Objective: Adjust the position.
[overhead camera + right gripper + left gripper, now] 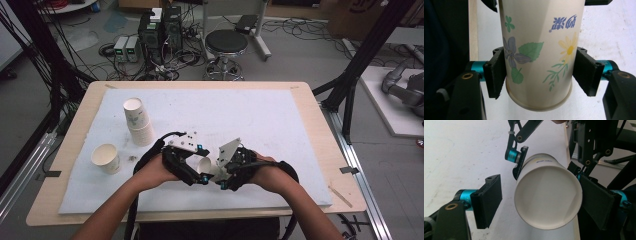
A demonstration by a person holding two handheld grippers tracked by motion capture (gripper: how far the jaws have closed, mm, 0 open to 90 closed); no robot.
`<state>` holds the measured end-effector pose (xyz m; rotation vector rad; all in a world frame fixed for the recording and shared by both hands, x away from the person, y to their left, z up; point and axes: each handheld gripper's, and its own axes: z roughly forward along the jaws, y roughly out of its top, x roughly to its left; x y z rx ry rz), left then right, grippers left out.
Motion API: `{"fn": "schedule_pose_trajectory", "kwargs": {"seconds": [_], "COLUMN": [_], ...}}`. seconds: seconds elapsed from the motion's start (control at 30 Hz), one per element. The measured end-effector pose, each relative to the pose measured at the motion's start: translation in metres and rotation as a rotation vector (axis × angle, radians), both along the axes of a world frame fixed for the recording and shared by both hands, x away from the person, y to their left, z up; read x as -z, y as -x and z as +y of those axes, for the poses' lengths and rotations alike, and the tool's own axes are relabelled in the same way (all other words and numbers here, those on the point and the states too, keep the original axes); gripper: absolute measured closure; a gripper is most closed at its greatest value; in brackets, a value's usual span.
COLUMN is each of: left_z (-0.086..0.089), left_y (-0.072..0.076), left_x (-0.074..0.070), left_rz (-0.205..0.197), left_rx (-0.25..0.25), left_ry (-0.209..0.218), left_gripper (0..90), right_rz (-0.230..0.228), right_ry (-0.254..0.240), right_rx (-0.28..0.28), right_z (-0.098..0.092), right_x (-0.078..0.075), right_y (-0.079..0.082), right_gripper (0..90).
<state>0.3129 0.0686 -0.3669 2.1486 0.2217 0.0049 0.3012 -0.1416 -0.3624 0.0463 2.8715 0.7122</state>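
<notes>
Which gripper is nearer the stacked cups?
Left. The left gripper sits just right of the stacked cups; the right gripper, clamping a cup, lies beyond it.

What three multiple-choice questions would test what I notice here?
1. The stack of white paper cups stands: A left on the white foam mat; B at its right edge; C on the stool.
2. The flower beside the green leaf on the held flowered paper cup is: A red; B purple; C black.
3. The right gripper is: A empty; B laid down; C clamped on that cup.
Answers: 1 A, it stands near the left edge; 2 B, purple petals; 3 C, both pads press its sides.
</notes>
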Motion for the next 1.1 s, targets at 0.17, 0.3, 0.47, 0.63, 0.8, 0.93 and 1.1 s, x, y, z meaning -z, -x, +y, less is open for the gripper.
{"fn": "schedule_pose_trajectory", "kwargs": {"seconds": [0.17, 0.3, 0.47, 0.63, 0.8, 0.93, 1.1], "left_z": [-0.001, -0.002, -0.003, 0.000, 0.007, 0.013, 0.019], "left_y": [-0.001, -0.002, -0.001, -0.002, -0.004, -0.004, -0.003], "left_x": [0.001, 0.003, 0.004, 0.003, 0.004, 0.007, 0.012], "left_rz": [0.009, 0.018, 0.034, 0.029, 0.029, 0.031, 0.029], "left_rx": [0.004, 0.016, 0.038, 0.030, -0.008, -0.036, -0.065], "left_ry": [-0.008, -0.016, -0.030, -0.015, 0.047, 0.097, 0.151], "left_gripper": [22.1, 27.8, 34.9, 36.5, 36.9, 36.9, 36.9], "right_rz": [0.003, 0.009, 0.015, -0.004, 0.025, 0.036, 0.034], "right_ry": [0.016, 0.029, 0.027, -0.007, -0.153, -0.219, -0.369], "right_rx": [-0.001, -0.007, -0.015, -0.017, 0.008, 0.036, 0.082], "right_z": [0.001, 0.002, 0.002, -0.001, -0.012, -0.019, -0.033], "right_x": [0.001, 0.002, 0.000, -0.002, -0.013, -0.019, -0.021], "right_y": [0.000, 0.001, 0.001, 0.001, -0.002, -0.002, 0.000], "right_gripper": [33.1, 33.1, 33.4, 25.4, 20.0, 19.9, 20.0]}}
